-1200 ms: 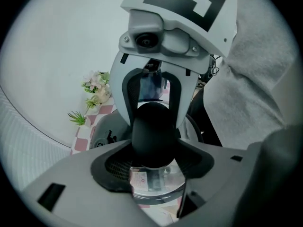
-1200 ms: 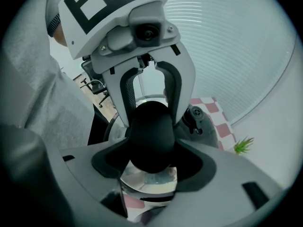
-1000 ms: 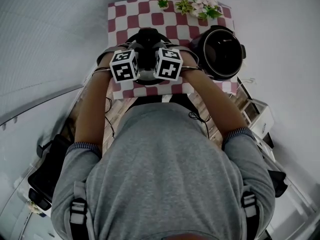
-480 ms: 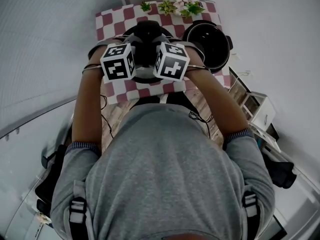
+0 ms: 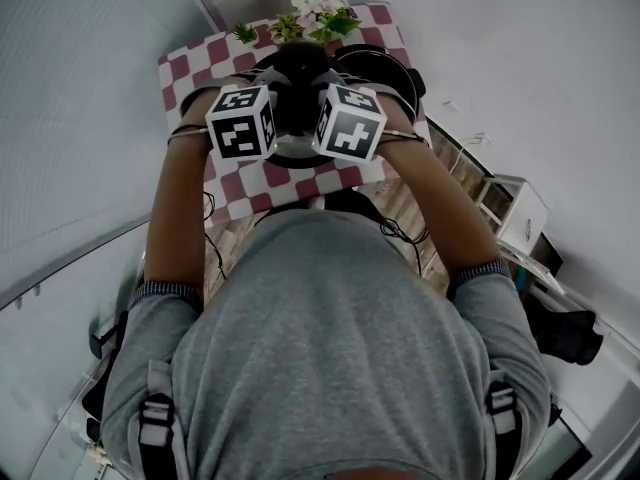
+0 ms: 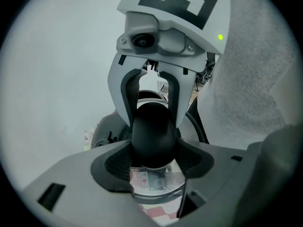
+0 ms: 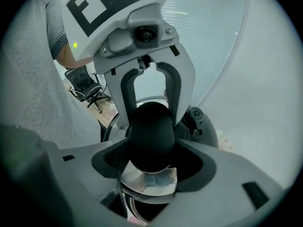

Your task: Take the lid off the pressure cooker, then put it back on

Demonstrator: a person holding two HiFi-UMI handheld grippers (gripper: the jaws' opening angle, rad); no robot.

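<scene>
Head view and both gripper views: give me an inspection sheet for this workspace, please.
Surface: table under a red-and-white checked cloth.
Job's things: lid held off the pot by its black knob; open cooker pot on the table.
Clutter: flowers and small green plant at the far edge.
Grippers: left gripper and right gripper clamp the knob from opposite sides.
Cables: thin wires hang by the forearms.
Surroundings: white cabinet, office chair, wooden floor.
</scene>
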